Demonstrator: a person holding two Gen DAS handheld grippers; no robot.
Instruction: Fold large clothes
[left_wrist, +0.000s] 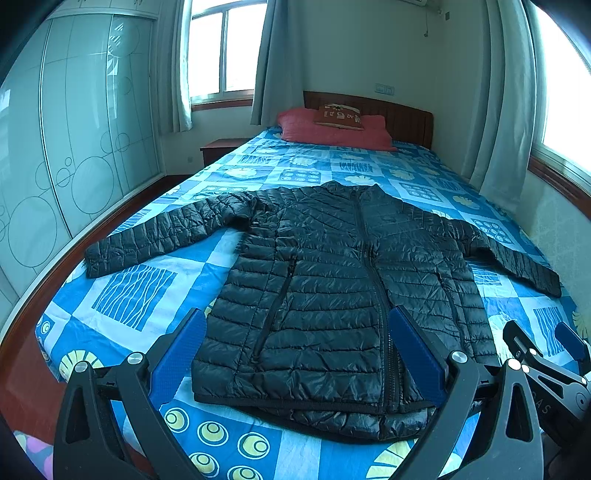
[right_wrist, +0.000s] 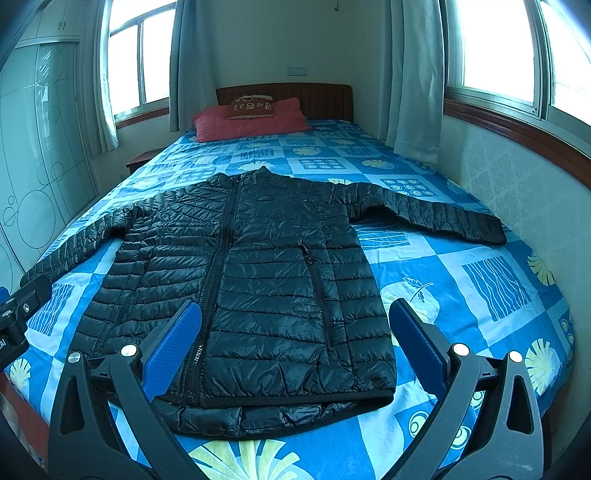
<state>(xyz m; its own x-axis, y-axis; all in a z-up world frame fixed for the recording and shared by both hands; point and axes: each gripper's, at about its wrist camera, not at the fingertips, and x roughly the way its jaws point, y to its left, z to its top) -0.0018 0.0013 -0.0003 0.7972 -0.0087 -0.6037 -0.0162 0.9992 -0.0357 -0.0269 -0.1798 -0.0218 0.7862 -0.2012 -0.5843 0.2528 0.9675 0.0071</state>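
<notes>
jacket (left_wrist: 332, 280) flat mid-frame on bed (left_wrist: 147, 295), sleeves spread | my left gripper (left_wrist: 297, 352) and right gripper (right_wrist: 295, 349) spread wide, empty, over hem | bare bed lower corners

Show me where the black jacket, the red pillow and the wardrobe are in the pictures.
black jacket (left_wrist: 332, 280): left wrist view, on the quilted front panel beside the zipper.
red pillow (right_wrist: 255, 120): right wrist view, on its front face below the small cushion.
wardrobe (left_wrist: 74, 147): left wrist view, on its glass sliding door.

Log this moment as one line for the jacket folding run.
stage: pre-fold | jacket: flat on bed, zipped, sleeves spread | left gripper: open, empty, above hem | right gripper: open, empty, above hem
</notes>
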